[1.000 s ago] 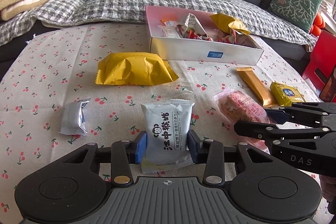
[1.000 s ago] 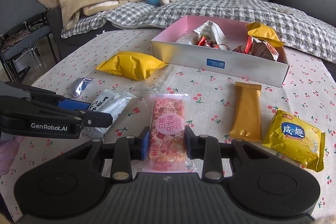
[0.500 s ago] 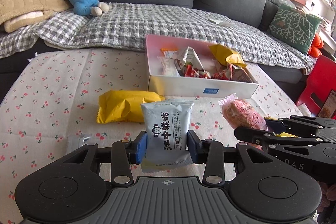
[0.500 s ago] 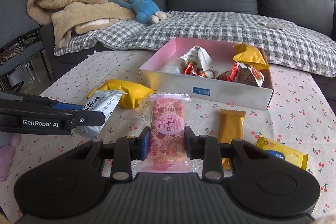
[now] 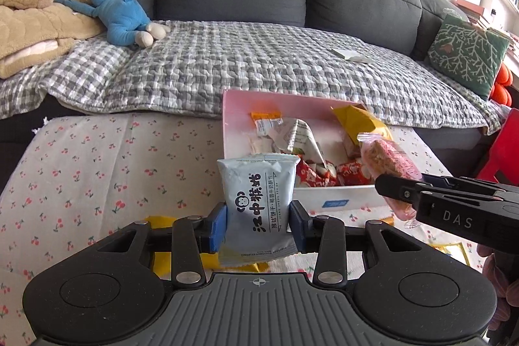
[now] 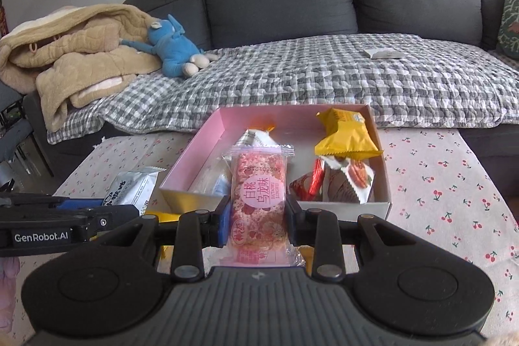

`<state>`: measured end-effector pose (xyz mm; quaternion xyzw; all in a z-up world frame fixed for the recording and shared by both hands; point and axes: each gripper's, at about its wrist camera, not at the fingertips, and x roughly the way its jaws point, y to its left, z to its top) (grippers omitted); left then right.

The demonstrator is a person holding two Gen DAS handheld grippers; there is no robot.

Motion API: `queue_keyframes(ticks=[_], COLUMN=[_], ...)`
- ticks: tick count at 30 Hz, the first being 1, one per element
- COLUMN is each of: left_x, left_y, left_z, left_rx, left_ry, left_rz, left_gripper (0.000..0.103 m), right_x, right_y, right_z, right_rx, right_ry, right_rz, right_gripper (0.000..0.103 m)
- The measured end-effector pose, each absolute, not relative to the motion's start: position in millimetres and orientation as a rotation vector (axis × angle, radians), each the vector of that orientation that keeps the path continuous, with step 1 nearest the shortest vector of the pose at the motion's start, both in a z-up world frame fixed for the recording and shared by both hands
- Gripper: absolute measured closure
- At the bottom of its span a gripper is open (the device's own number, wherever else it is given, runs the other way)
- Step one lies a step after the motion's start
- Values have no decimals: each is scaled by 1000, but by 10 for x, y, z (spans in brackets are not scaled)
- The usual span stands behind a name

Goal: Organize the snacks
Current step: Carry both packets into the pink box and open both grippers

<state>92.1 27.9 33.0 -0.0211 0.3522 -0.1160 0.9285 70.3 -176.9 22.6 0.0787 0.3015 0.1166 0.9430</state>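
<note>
The grey-blue biscuit packet (image 5: 259,203) is standing upright, clenched in the left gripper (image 5: 258,227), just before the pink box's (image 6: 191,151) near wall. The right gripper (image 6: 256,221) is pinching the pink rice-cake bar (image 6: 258,200) over the box's near edge.

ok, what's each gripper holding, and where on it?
Left gripper: white biscuit packet, pinched across its lower half. Right gripper: pink snack bar, also across its lower half.

White biscuit packet (image 5: 258,203) and pink rice bar (image 6: 258,200) (both upright) near pink box (image 6: 207,148).
</note>
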Motion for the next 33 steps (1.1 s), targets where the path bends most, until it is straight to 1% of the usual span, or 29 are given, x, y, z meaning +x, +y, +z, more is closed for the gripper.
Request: queue_keyframes(ticks=[4, 14, 19, 30, 33], left_x=[1182, 1761, 1935, 2212, 2225], left_y=[239, 131, 19, -211, -253], left_z=[293, 70, 76, 5, -16], left_rx=[-30, -8, 48, 79, 92], left_ry=[713, 772, 754, 741, 732], left_rz=[-235, -207, -198, -176, -177], left_gripper=[65, 64, 64, 64, 62], right_x=[936, 1456, 1628, 1853, 1874], right_y=[-1810, -1905, -1946, -1979, -1998], right_z=[243, 194, 128, 116, 122], right_rx=[173, 211, 216, 187, 186], right_ry=[623, 635, 646, 639, 633], right_rz=[201, 138, 126, 111, 109], right_gripper=[73, 73, 73, 73, 72])
